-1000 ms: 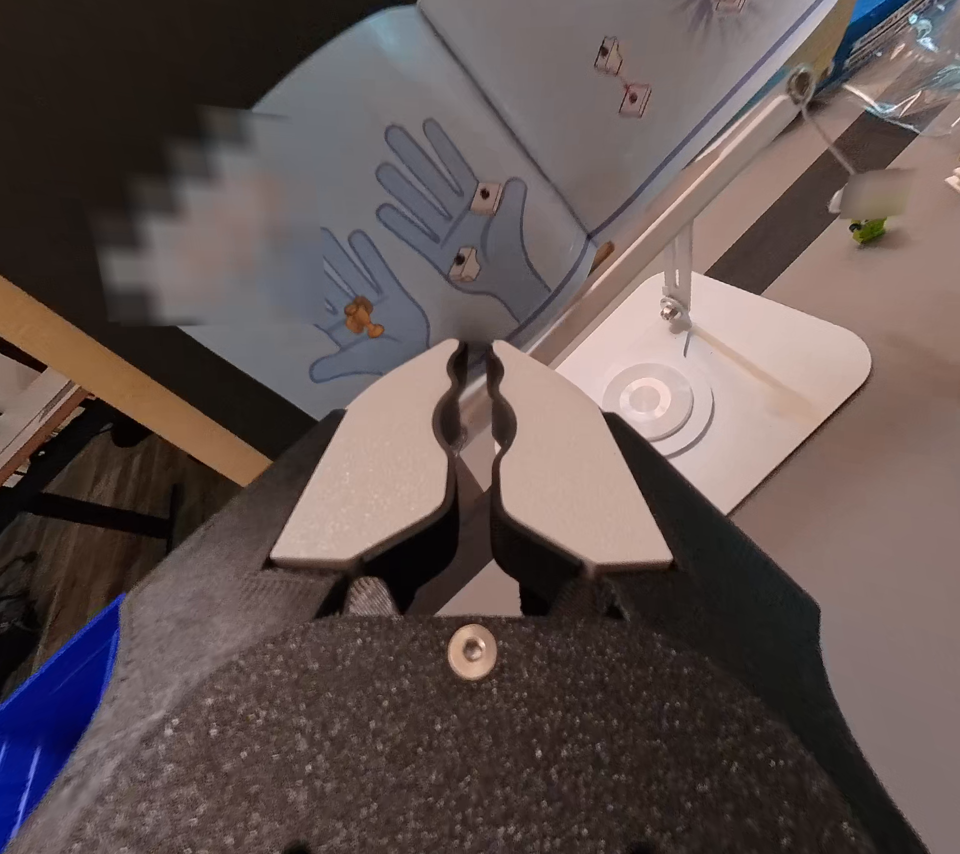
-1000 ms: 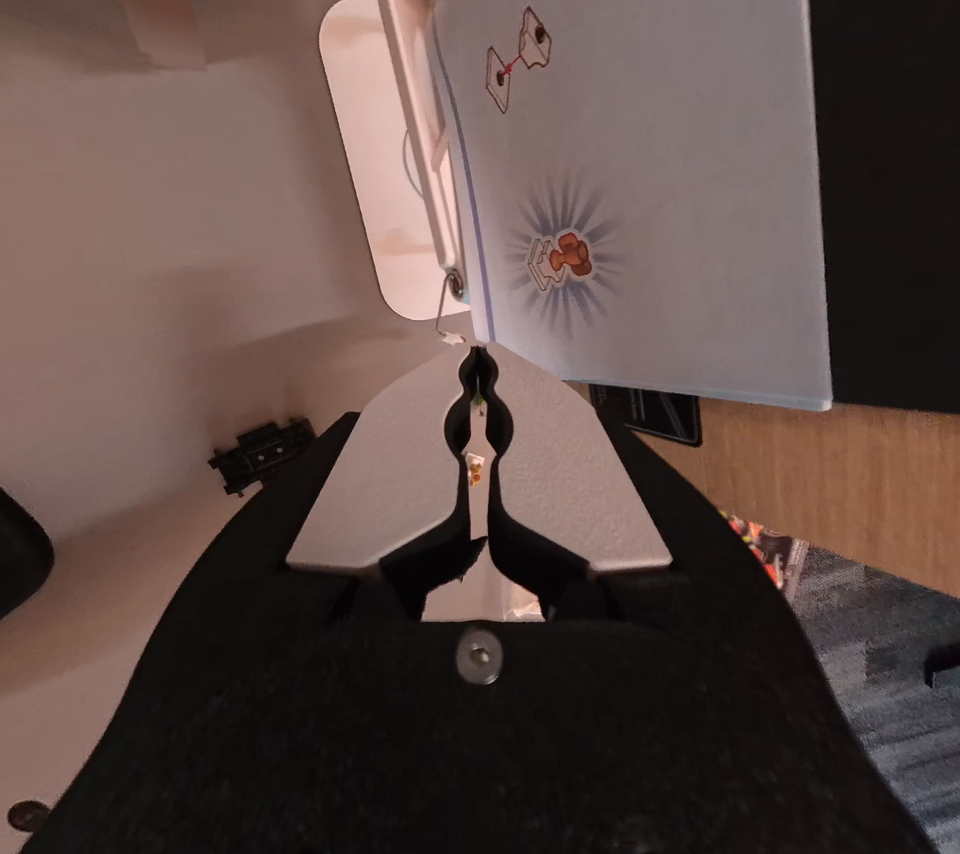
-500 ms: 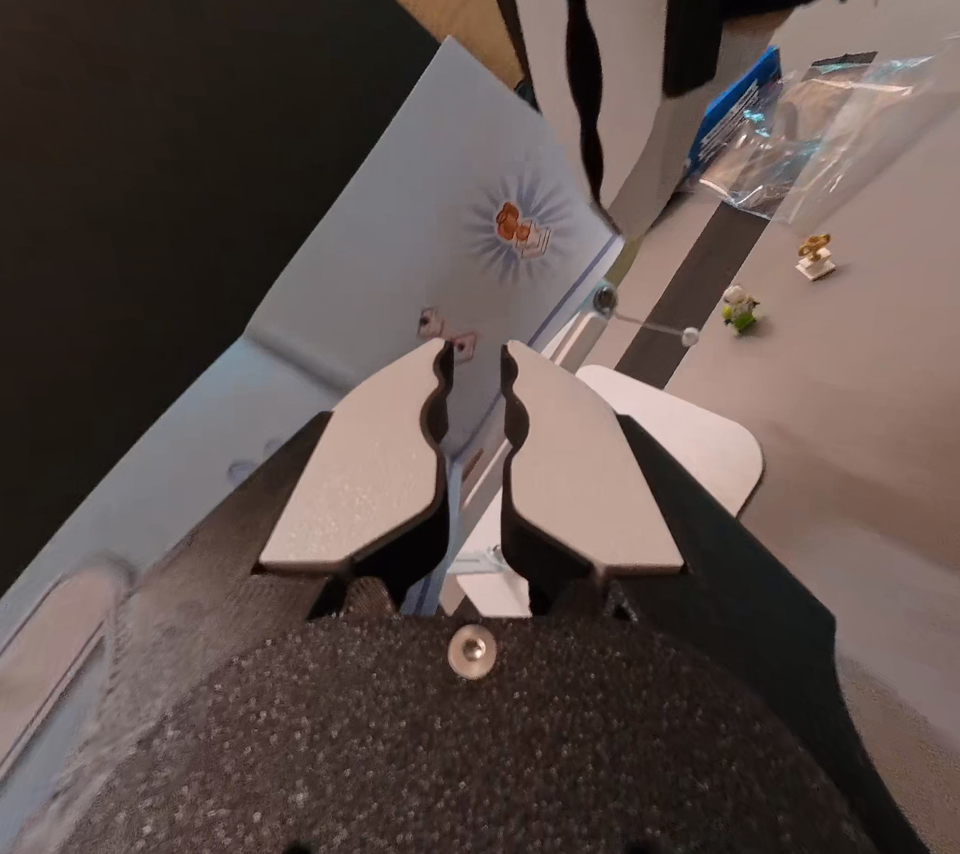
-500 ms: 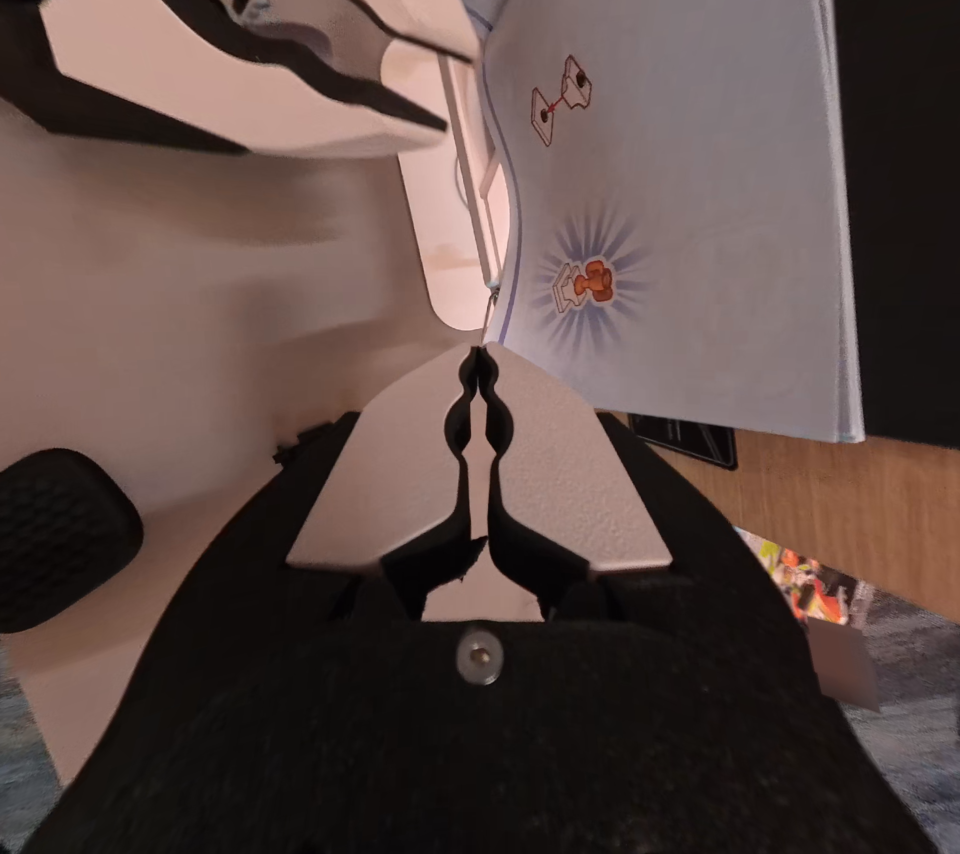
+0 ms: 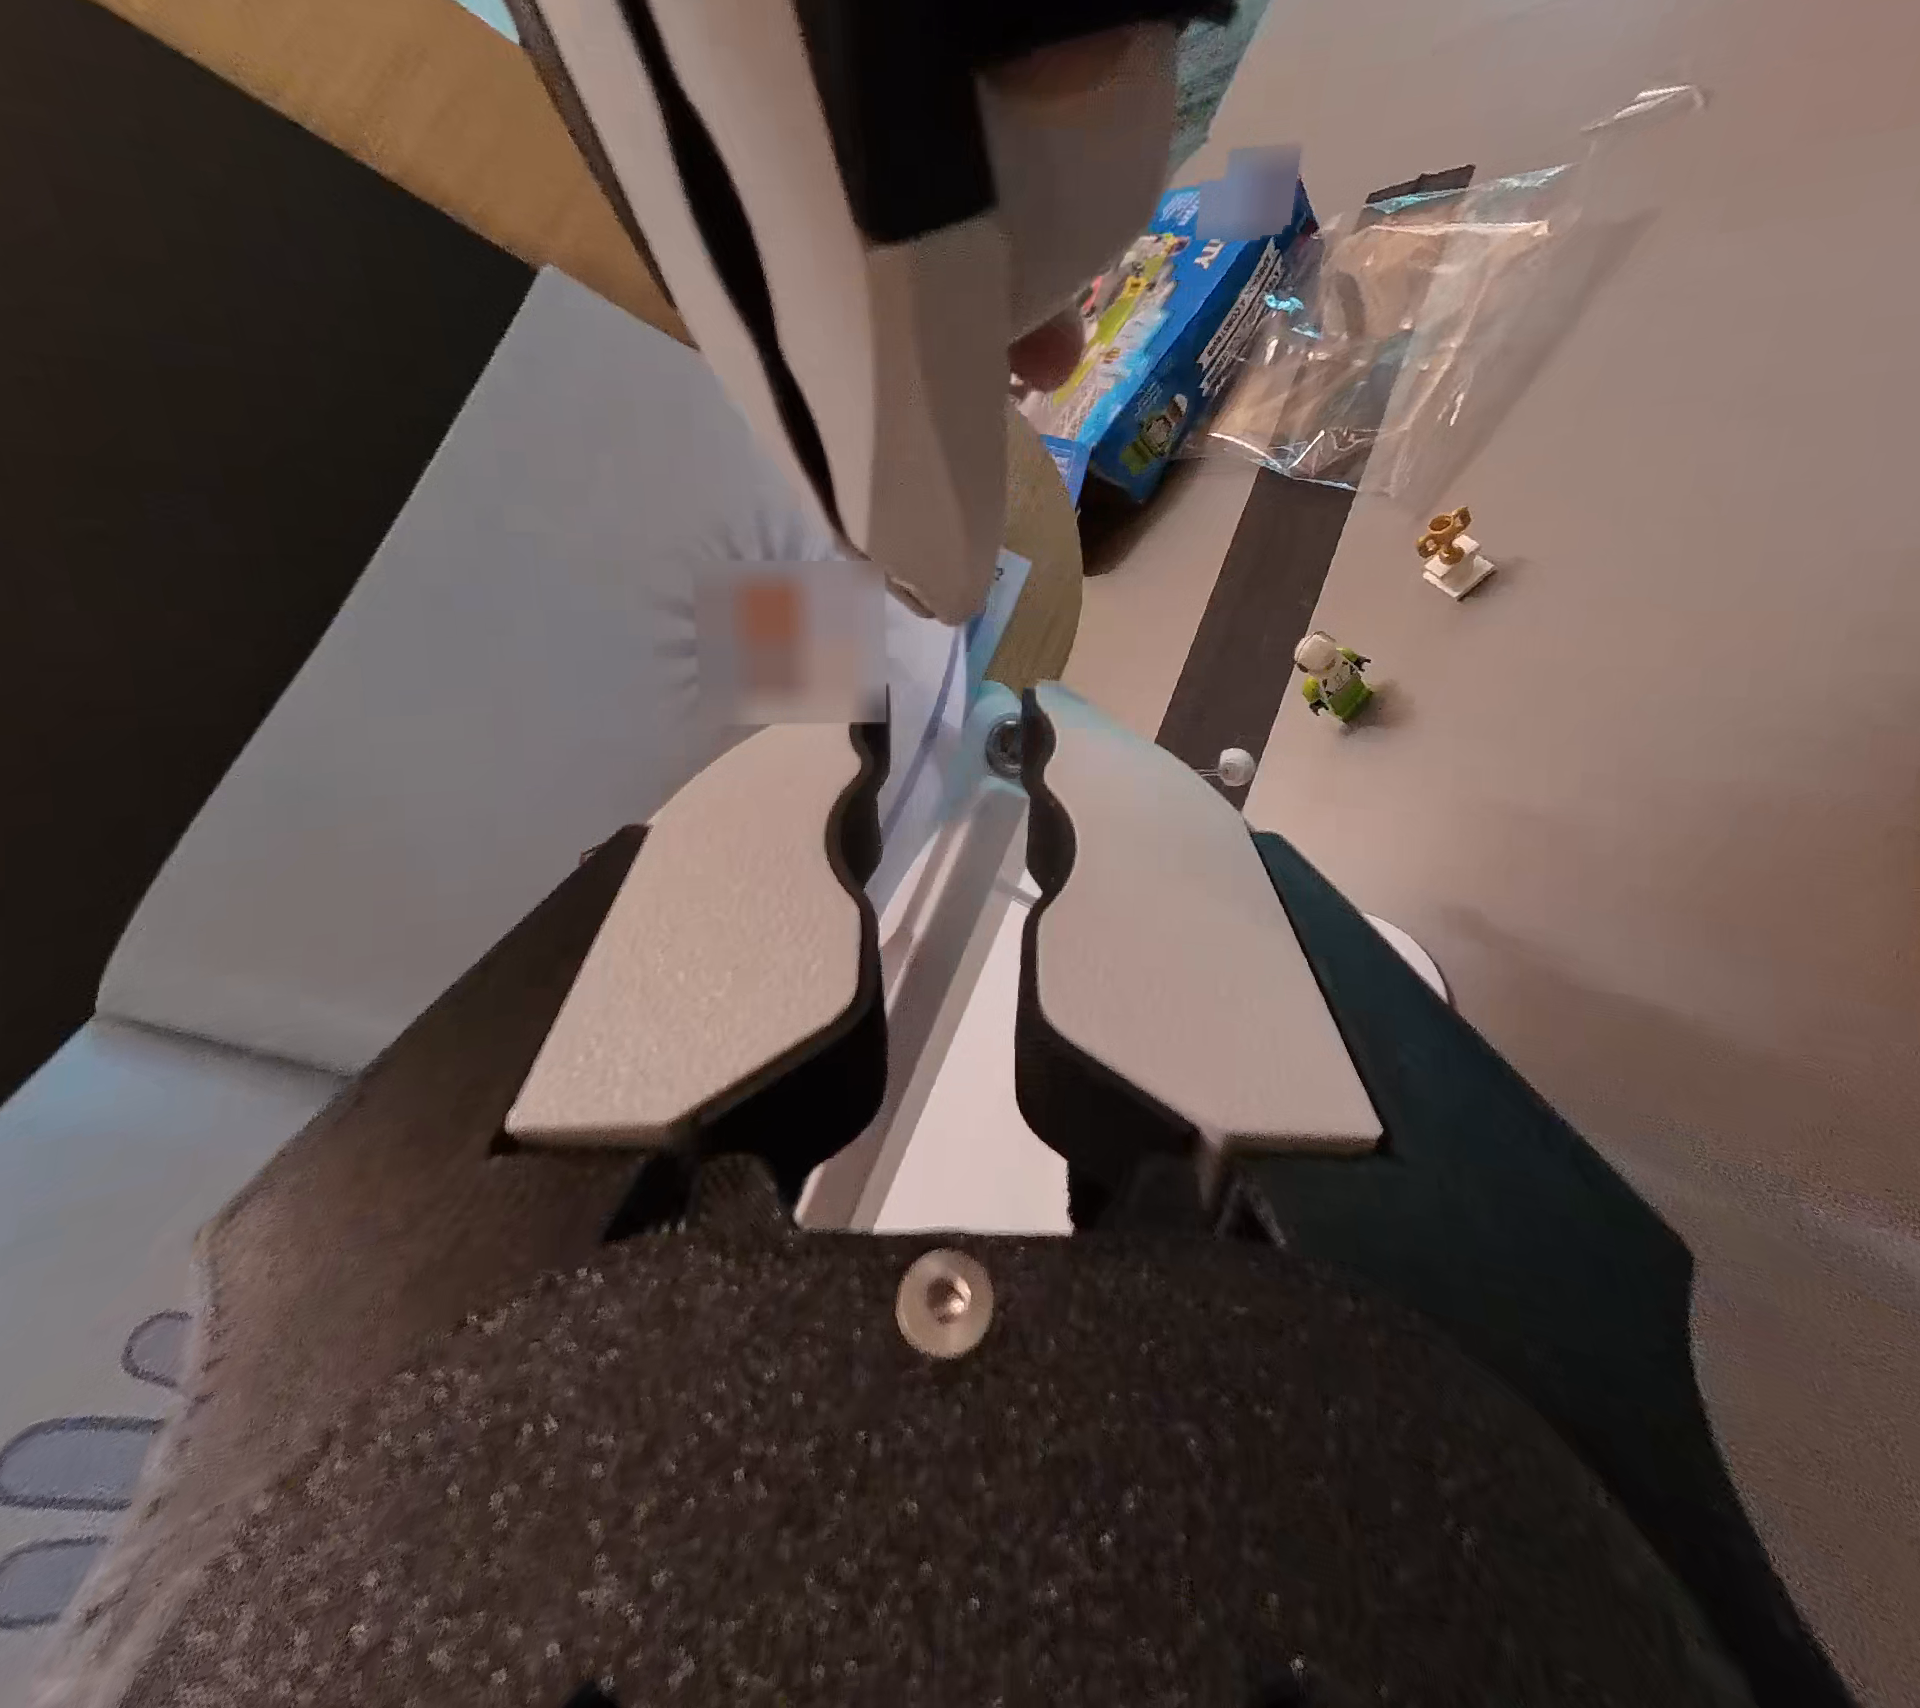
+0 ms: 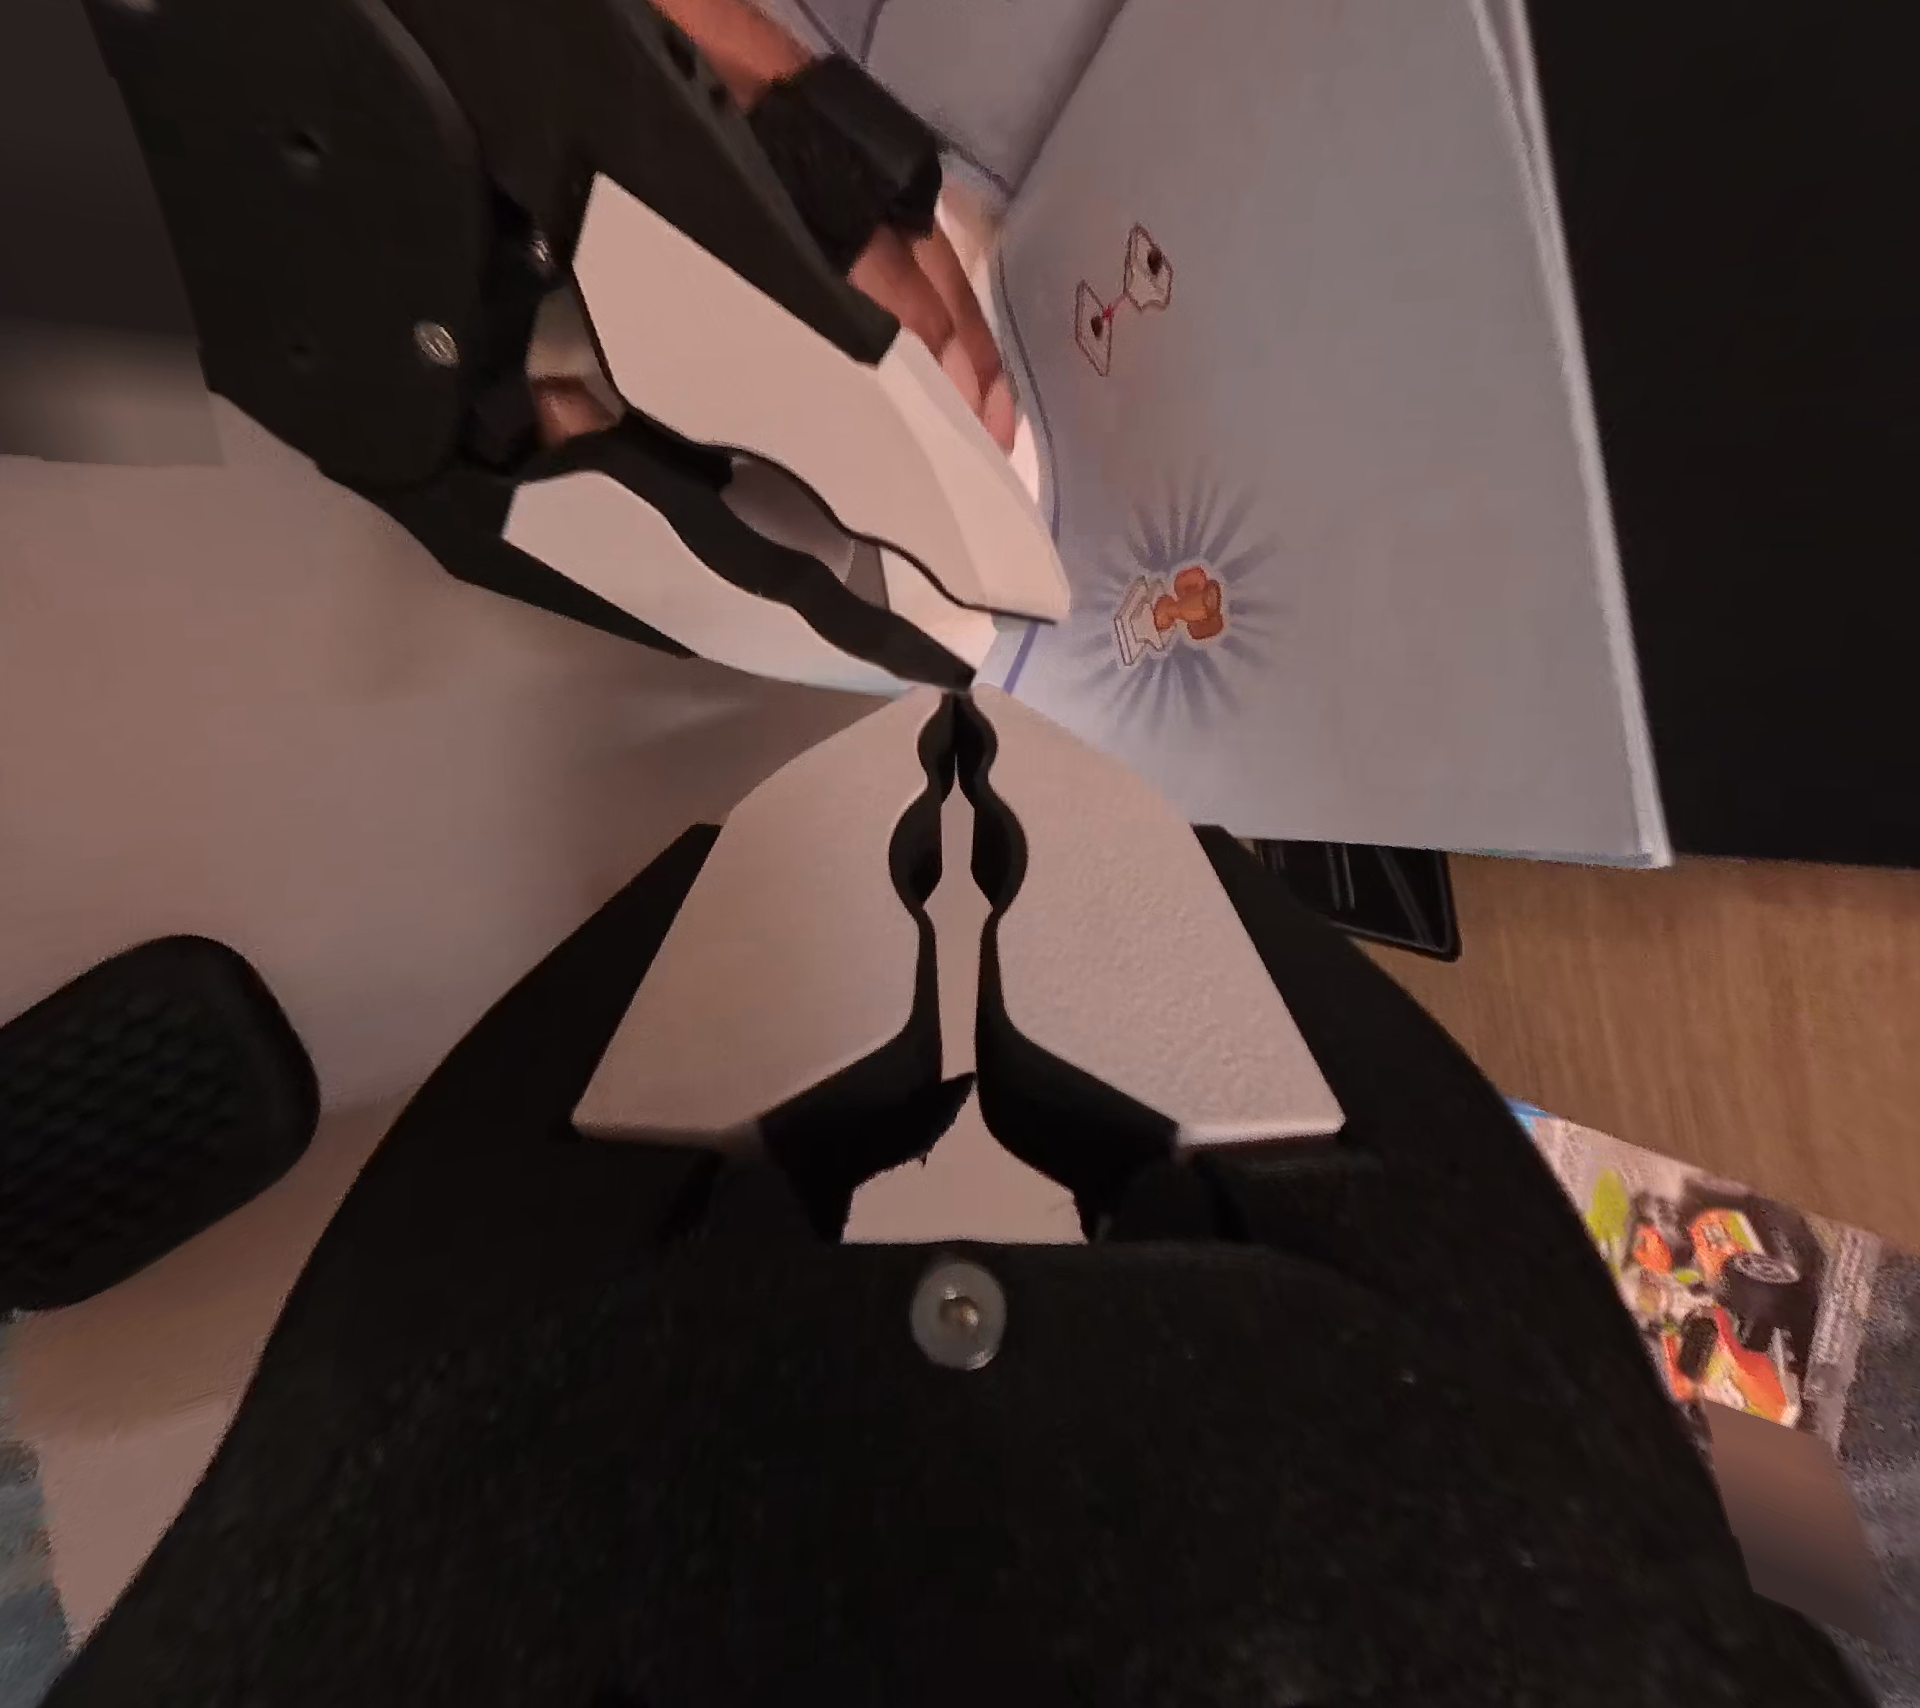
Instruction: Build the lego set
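The pale blue instruction booklet [image 5: 520, 619] stands open on a white stand [image 5: 935, 1139]. My left gripper [image 5: 951, 733] is open, its jaws on either side of the right page's lower corner and the stand's ledge. My right gripper [image 6: 954, 702] is shut, its tips touching that same page corner [image 6: 1039, 671]. I cannot tell whether it pinches paper. In the left wrist view it comes down from above [image 5: 914, 578]. In the right wrist view the left gripper [image 6: 1013, 645] shows open at the page's edge. A green minifigure [image 5: 1335, 682] and a gold trophy piece [image 5: 1455, 557] stand on the grey table.
A blue set box [image 5: 1184, 349] and a clear plastic bag [image 5: 1403, 328] lie behind the stand. The stand's wire page holder ends in a white ball [image 5: 1234, 765]. A black textured pad [image 6: 135, 1118] lies at left. A printed leaflet [image 6: 1745, 1295] lies on the floor. Left tips and right tips are each some 20 cm from the green minifigure [image 5: 1335, 682].
My left gripper moved right along the booklet to the right page's lower corner and opened wider. My right gripper stayed shut, and the two grippers now meet at that corner.
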A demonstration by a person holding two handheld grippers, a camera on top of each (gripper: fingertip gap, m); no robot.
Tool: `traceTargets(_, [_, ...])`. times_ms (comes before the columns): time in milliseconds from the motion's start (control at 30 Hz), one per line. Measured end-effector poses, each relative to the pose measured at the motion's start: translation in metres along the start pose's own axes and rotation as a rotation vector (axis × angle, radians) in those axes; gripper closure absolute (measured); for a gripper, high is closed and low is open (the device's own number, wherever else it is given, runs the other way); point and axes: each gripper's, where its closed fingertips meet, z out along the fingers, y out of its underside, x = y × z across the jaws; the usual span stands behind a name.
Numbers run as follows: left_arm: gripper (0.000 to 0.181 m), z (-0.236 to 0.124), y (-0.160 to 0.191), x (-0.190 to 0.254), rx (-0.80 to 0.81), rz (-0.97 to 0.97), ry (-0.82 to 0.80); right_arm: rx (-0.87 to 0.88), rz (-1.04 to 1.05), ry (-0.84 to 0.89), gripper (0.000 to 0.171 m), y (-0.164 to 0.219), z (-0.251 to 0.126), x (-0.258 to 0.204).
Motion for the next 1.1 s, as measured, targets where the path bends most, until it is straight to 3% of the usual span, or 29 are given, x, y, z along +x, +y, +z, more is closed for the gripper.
traceTargets(67, [0.160,0.002,-0.001,-0.003,0.007,0.019,-0.037,0.023,-0.010,-0.004,0.171,-0.006,-0.002,-0.003])
traceTargets(133, [0.180,0.002,-0.002,-0.012,0.025,0.061,-0.116,0.038,-0.016,-0.008,0.171,-0.011,-0.004,-0.006])
traceTargets(300, [0.181,-0.008,0.002,-0.021,0.048,0.049,-0.164,0.207,-0.042,0.114,0.171,-0.024,-0.022,0.003])
traceTargets(367, [0.181,-0.013,0.004,-0.025,0.047,0.049,-0.174,0.183,-0.081,0.238,0.171,-0.008,-0.026,0.017])
traceTargets(467, [0.181,-0.019,0.006,-0.033,0.049,0.049,-0.199,0.115,-0.249,0.405,0.156,0.014,-0.013,0.025])
traceTargets(567, [0.181,-0.022,0.010,-0.039,0.031,0.028,-0.211,-0.004,-0.603,0.659,0.152,0.026,0.002,0.029])
traceTargets(667, [0.181,-0.024,0.013,-0.042,0.036,0.012,-0.219,-0.050,-0.779,0.776,0.145,0.028,0.017,0.028])
traceTargets(800, [0.181,-0.025,0.017,-0.042,0.029,0.015,-0.224,-0.029,-0.823,0.859,0.147,0.021,0.016,0.035])
traceTargets(1100, [0.181,-0.028,0.017,-0.045,0.038,0.007,-0.226,0.002,-0.766,0.809,0.167,0.021,0.011,0.037])
